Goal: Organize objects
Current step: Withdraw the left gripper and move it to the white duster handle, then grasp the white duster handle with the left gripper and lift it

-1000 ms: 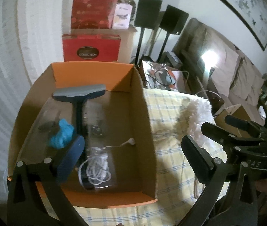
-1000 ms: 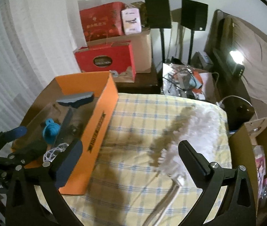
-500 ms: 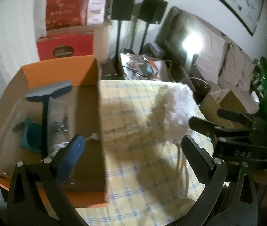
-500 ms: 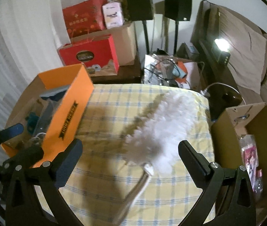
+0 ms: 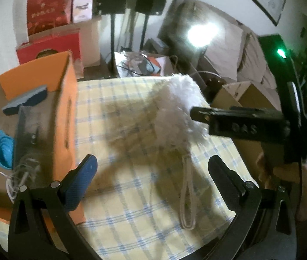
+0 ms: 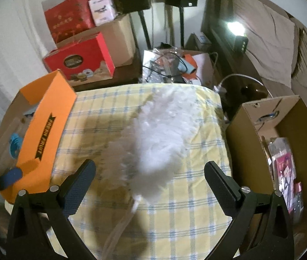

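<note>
Yellow checked cloth [image 6: 181,216] covers the work surface, with an orange box [image 6: 45,130] to the left of both sets of jaws and a brown carton [image 6: 283,130] to the right. The feather duster [image 6: 162,134] lies on the cloth directly ahead of the right gripper [image 6: 150,182], between its jaws in line of sight but untouched; both the right gripper and the left gripper [image 5: 152,178] stand spread wide and empty. Judged step: approach and grasp of the duster. Recommended: lower the right jaws over the thin looped handle [image 5: 187,197], not the plumes, since soft fluff would compress and slip. The duster head is white, bulky and fluffy, tapering toward the pale loop
</note>
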Demonstrator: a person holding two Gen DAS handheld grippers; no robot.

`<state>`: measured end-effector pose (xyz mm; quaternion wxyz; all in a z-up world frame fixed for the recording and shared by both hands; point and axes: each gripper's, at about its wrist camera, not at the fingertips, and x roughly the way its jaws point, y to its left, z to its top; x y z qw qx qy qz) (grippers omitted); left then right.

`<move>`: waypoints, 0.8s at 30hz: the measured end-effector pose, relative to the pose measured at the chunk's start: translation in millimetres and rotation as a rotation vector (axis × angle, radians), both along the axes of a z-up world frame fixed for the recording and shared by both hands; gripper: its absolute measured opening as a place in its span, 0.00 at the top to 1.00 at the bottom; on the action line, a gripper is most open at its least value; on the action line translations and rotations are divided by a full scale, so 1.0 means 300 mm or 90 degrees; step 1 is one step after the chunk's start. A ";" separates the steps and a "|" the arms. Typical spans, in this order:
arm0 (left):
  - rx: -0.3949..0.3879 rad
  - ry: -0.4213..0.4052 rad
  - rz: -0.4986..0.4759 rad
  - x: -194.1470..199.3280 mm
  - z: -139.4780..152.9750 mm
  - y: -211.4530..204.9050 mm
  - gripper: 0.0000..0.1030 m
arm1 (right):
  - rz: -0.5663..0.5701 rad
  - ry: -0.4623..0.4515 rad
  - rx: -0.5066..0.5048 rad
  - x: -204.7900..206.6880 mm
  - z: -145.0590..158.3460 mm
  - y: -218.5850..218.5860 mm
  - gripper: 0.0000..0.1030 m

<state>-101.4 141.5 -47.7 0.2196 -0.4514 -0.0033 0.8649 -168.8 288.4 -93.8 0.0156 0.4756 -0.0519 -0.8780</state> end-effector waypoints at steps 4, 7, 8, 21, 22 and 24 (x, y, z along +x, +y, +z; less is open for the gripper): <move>0.000 -0.009 -0.013 0.004 -0.033 0.038 0.01 | -0.005 -0.014 0.007 -0.021 -0.031 0.026 0.08; 0.002 -0.024 -0.019 -0.001 -0.069 0.062 0.02 | -0.006 -0.028 -0.001 -0.037 -0.057 0.043 0.11; 0.004 -0.031 -0.021 -0.004 -0.084 0.070 0.04 | -0.006 -0.032 -0.004 -0.043 -0.068 0.048 0.11; -0.001 -0.075 -0.045 -0.018 -0.192 0.139 0.17 | 0.004 -0.057 -0.064 -0.094 -0.138 0.089 0.19; -0.003 -0.076 -0.047 -0.017 -0.196 0.146 0.17 | 0.004 -0.058 -0.066 -0.097 -0.141 0.092 0.19; 0.000 -0.079 -0.051 -0.012 -0.201 0.156 0.21 | 0.003 -0.060 -0.076 -0.102 -0.149 0.097 0.20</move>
